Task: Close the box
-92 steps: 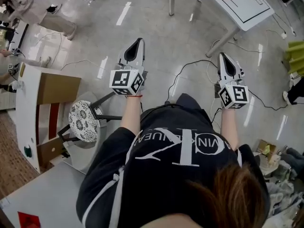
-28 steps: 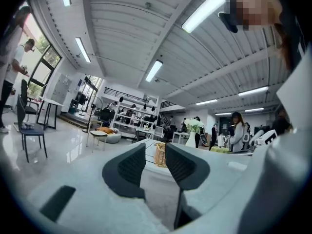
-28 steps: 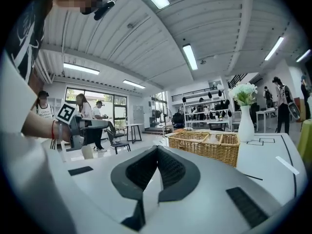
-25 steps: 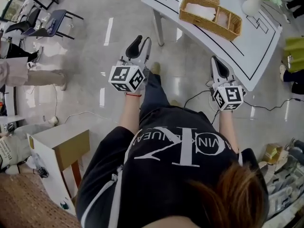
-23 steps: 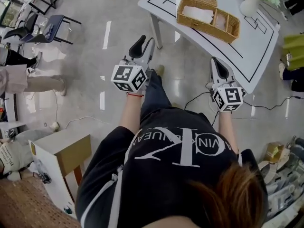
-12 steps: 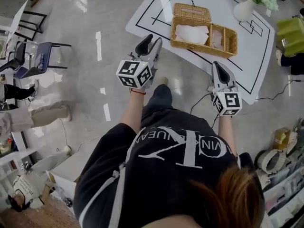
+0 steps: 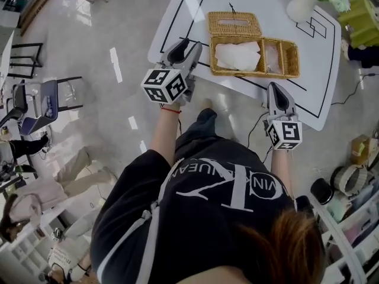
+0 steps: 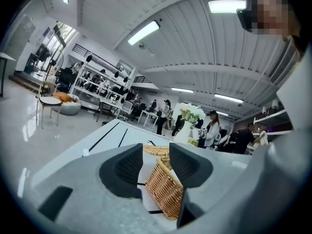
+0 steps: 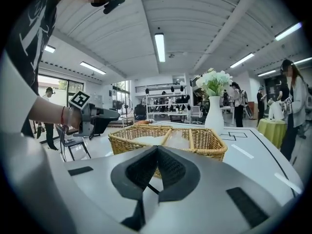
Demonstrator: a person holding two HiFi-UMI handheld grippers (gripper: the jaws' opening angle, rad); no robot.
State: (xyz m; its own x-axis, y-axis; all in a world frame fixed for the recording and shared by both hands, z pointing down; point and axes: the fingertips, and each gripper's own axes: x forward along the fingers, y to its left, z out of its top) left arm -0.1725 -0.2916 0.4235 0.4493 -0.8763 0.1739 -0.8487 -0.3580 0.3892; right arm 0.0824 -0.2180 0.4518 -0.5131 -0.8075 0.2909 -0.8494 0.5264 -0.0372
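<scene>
A wicker box (image 7: 278,57) stands on the white table (image 7: 195,5), its woven lid (image 7: 233,23) swung open and lying flat behind the left end. White paper (image 7: 237,55) lies in the left compartment. My left gripper (image 7: 185,47) hovers at the table's near left edge, just left of the box. Its jaws are opening, with nothing between them. Through the gap, the left gripper view shows the box's corner (image 8: 165,189) further off. My right gripper (image 7: 278,89) is shut and empty, short of the table's front edge. The box (image 9: 168,140) stands ahead of it.
A white vase of flowers (image 7: 308,2) stands at the table's far right, beyond the box. Black lines are marked on the tabletop. A green object (image 7: 362,18) sits past the right edge. A chair (image 7: 41,99) stands on the floor to the left. Several people are in the background.
The person has walked up to the table, so the box and table now lie directly ahead. The left gripper has reached the table's edge beside the box.
</scene>
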